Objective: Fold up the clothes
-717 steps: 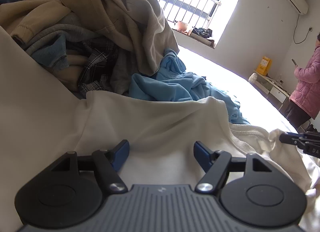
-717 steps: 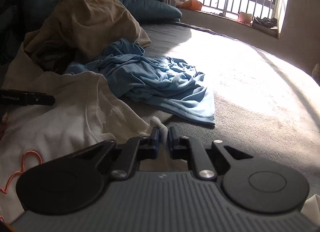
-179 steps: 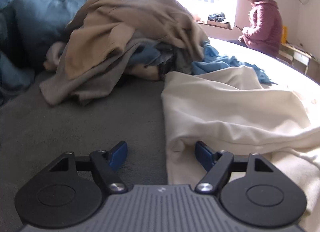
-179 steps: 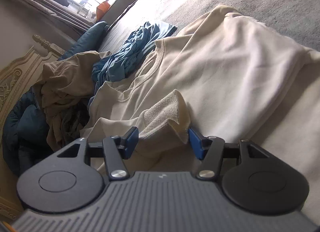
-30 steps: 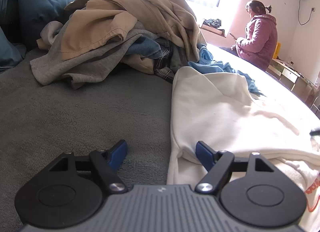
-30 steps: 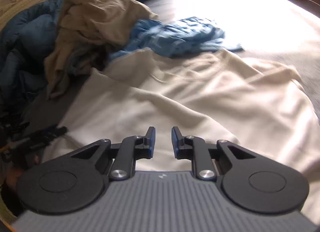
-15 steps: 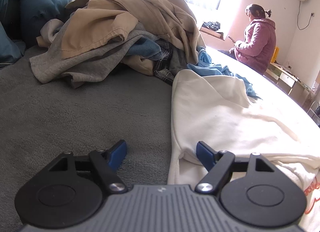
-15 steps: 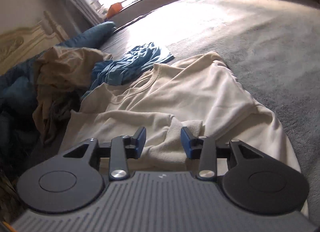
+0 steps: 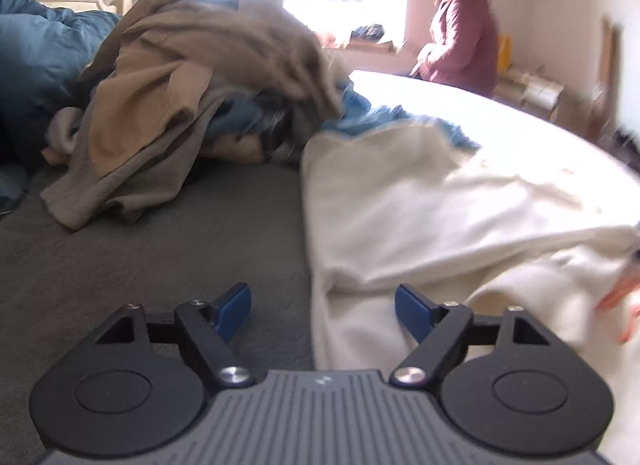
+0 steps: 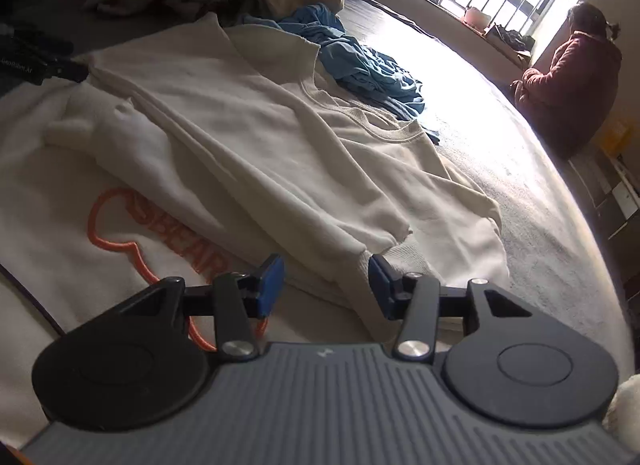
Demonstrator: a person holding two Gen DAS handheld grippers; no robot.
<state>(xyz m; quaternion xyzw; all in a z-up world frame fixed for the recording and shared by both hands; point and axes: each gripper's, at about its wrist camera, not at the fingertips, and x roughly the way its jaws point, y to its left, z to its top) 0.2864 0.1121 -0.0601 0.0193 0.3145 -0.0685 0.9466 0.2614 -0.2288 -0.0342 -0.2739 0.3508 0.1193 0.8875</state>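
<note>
Bed (image 9: 168, 249) with a grey cover carries everything. Cream sweatshirt (image 10: 280, 137) lies flat on it, sleeve folded across. Just beyond the sweatshirt's collar, crumpled blue garment (image 10: 360, 61). Behind that, heap of tan and grey clothes (image 9: 192, 77). Beside the heap, probably a dark blue duvet (image 9: 36, 65).

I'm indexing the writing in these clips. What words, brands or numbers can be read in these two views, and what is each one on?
"BEAR", orange letters on the cream sweatshirt, beside an orange outline shape; a letter before the B may be an S, partly hidden.
"GenRobot.AI", small white print on the left gripper at the right wrist view's left edge, barely legible.
A small pale emblem on the right gripper body: a mark, no letters.
Left wrist view: orange strokes at the right edge, too blurred to read.
</note>
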